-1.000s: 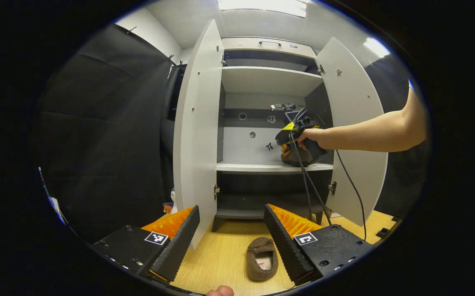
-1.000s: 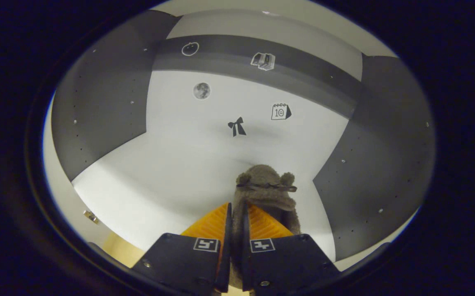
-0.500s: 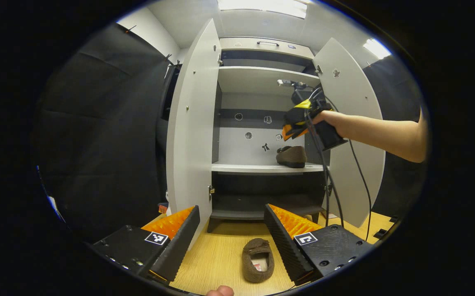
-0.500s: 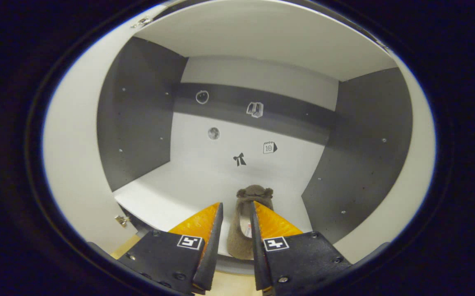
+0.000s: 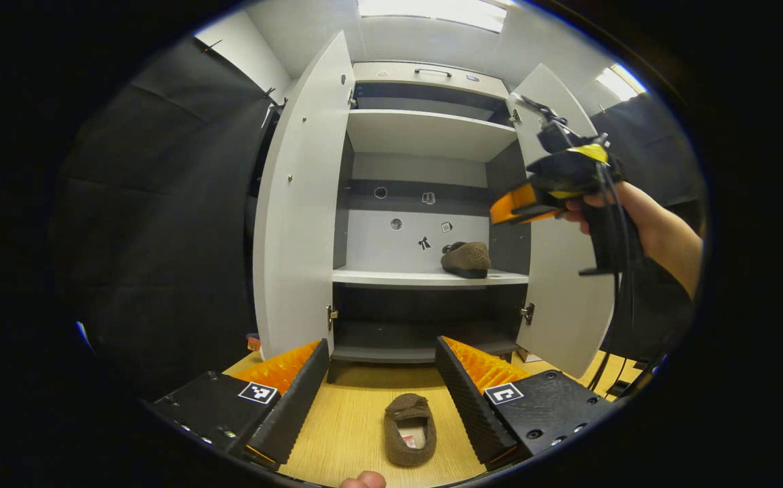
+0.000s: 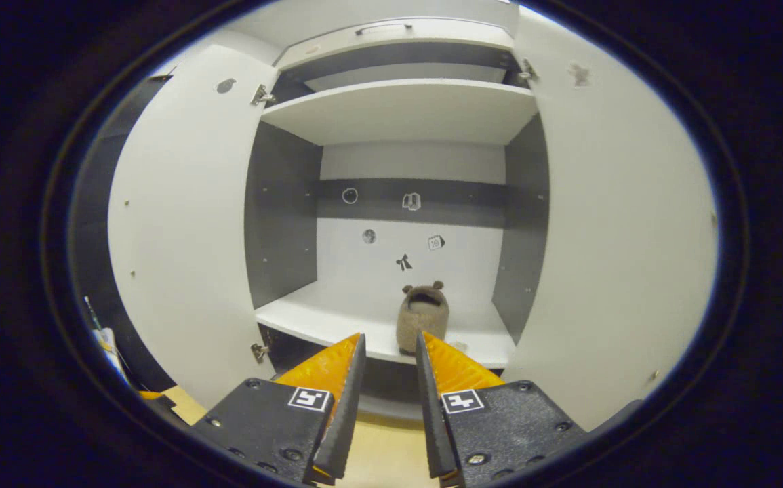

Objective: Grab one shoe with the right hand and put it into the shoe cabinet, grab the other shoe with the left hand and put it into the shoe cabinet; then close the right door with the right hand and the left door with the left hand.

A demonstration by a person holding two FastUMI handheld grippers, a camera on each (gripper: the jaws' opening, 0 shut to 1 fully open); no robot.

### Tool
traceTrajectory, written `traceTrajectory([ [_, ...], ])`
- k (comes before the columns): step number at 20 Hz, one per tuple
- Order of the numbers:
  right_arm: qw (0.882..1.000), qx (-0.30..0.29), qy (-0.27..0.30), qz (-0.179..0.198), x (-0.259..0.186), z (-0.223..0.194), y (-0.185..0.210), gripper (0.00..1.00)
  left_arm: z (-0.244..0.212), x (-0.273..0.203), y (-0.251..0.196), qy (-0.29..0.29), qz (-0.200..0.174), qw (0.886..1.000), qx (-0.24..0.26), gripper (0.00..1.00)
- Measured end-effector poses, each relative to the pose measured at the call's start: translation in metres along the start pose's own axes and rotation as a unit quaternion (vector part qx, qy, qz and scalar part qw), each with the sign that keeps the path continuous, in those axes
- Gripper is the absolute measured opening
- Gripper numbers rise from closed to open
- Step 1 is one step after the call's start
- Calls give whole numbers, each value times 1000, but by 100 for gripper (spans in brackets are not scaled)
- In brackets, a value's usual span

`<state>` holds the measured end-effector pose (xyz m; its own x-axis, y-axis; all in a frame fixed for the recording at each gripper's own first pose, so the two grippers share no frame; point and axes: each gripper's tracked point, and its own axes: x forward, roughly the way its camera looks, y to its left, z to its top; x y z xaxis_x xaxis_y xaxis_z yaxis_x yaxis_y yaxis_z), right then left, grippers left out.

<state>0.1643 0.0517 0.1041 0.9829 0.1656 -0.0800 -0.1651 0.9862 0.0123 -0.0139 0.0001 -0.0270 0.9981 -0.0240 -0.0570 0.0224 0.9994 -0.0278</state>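
One brown fuzzy shoe [image 5: 466, 258] [image 6: 422, 316] rests on the right part of the cabinet's middle shelf [image 5: 391, 276] [image 6: 337, 318]. The other brown shoe [image 5: 409, 429] lies on the wooden floor in front of the cabinet, between the fingers of my left gripper [image 5: 382, 352], which is open and above it. My right gripper [image 6: 388, 342] is slightly open, holds nothing, and sits back outside the cabinet; in the left gripper view that right gripper [image 5: 508, 210] hangs in a hand before the right door [image 5: 564, 271]. Both doors stand open; the left door [image 5: 296, 217] is wide open.
The cabinet has an upper shelf [image 5: 425, 129] and a dark lower compartment [image 5: 425, 325]. Cables [image 5: 618, 298] hang from the right gripper down toward the floor. Wooden floor [image 5: 350, 420] spreads before the cabinet. Black cloth walls stand on both sides.
My right gripper let go of the shoe on the middle shelf, opened slightly, and drew back out of the cabinet, up and to the right. The left gripper barely moved.
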Motion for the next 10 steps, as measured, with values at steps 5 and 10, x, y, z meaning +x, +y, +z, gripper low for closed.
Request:
traceTrajectory([
  [5,999,34,-8,-20,-39,-79,-19,47,-6,-2,-14,10,-17,1000,7,95],
  [10,998,20,-21,-57,-71,-139,-32,47,-13,-3,-23,19,-29,999,16,95],
])
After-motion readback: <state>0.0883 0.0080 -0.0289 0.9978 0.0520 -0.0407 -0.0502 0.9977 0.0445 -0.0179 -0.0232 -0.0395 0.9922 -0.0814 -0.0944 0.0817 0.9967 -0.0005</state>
